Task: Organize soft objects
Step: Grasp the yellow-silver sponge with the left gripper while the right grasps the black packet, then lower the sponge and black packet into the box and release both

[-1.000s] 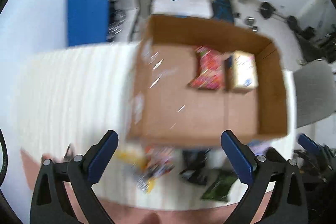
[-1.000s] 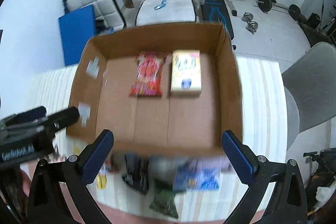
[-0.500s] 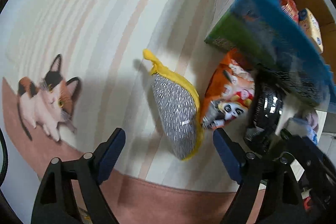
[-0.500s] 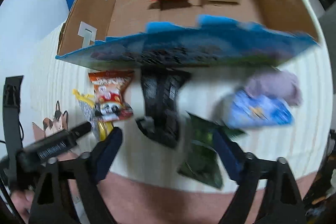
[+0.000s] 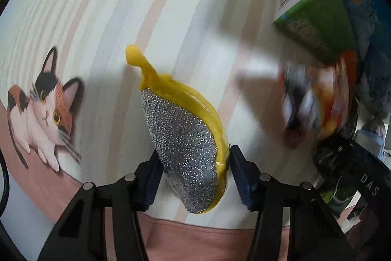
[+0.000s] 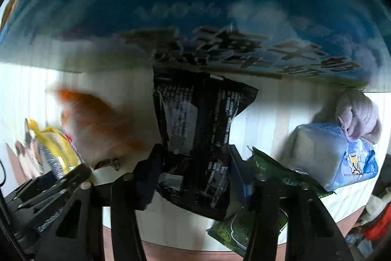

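A silver scouring sponge with a yellow rim [image 5: 183, 138] lies on the striped mat. My left gripper [image 5: 193, 175] points down over its near end, jaws closing, both pads touching the sponge's sides. In the right wrist view a black foil packet [image 6: 195, 119] lies below the box's blue printed wall [image 6: 195, 4]. My right gripper [image 6: 193, 170] straddles that packet's near half, jaws closing, pads against its edges. The sponge [image 6: 53, 148] and the left gripper's body show at the left of that view.
A blurred orange snack packet [image 5: 317, 102] lies between sponge and black packet. A green packet [image 6: 268, 175], a blue tissue pack [image 6: 330, 155] and a lilac soft thing [image 6: 356, 111] lie to the right. The mat has a printed cat [image 5: 44, 109] and a pink border at the near edge.
Both grippers dropped from above the open box to the mat. The left's jaws narrowed onto the sponge, the right's onto the black packet. The box wall now fills the upper views.
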Demonstrator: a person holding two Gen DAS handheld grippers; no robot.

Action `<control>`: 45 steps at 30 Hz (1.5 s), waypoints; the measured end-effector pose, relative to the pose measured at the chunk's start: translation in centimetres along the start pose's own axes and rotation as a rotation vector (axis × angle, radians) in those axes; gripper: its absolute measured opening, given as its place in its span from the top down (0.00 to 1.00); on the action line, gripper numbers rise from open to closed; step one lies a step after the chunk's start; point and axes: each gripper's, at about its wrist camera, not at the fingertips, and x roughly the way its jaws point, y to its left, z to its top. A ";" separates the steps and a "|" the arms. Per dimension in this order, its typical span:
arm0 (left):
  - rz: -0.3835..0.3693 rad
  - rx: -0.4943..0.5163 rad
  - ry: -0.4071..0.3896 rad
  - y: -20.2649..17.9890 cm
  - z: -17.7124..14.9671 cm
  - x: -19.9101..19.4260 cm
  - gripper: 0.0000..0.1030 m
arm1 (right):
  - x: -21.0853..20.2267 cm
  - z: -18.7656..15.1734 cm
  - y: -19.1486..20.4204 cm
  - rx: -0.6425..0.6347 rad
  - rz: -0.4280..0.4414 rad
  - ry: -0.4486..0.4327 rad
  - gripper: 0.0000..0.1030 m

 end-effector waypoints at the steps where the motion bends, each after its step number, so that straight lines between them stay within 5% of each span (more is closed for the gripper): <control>1: -0.007 -0.001 -0.001 0.2 -0.2 0.0 0.52 | 0.0 -0.4 0.1 -0.004 -0.002 -0.002 0.51; 11: 0.021 0.069 0.009 -0.2 -5.2 1.2 0.50 | 1.2 -8.0 -0.2 -0.066 0.050 0.139 0.51; 18: 0.048 0.100 -0.005 -2.5 -5.8 1.0 0.54 | 0.9 -8.5 1.0 -0.058 0.002 0.076 0.42; 21: 0.051 0.109 -0.019 -3.6 -5.2 0.1 0.57 | 0.7 -8.8 1.9 -0.086 -0.053 0.048 0.53; 25: 0.014 0.135 -0.068 -5.9 -6.6 -3.8 0.57 | -0.7 -10.1 3.4 -0.109 -0.012 0.048 0.58; 31: -0.123 0.180 -0.219 -9.5 -7.0 -14.4 0.57 | -11.0 -10.6 3.5 -0.102 0.116 -0.081 0.58; 38: -0.186 0.313 -0.363 -13.3 0.7 -24.5 0.56 | -24.5 -5.9 -2.3 -0.045 0.195 -0.276 0.58; 45: -0.160 0.363 -0.286 -18.0 11.7 -22.9 0.56 | -25.0 2.6 -8.0 0.047 0.128 -0.312 0.58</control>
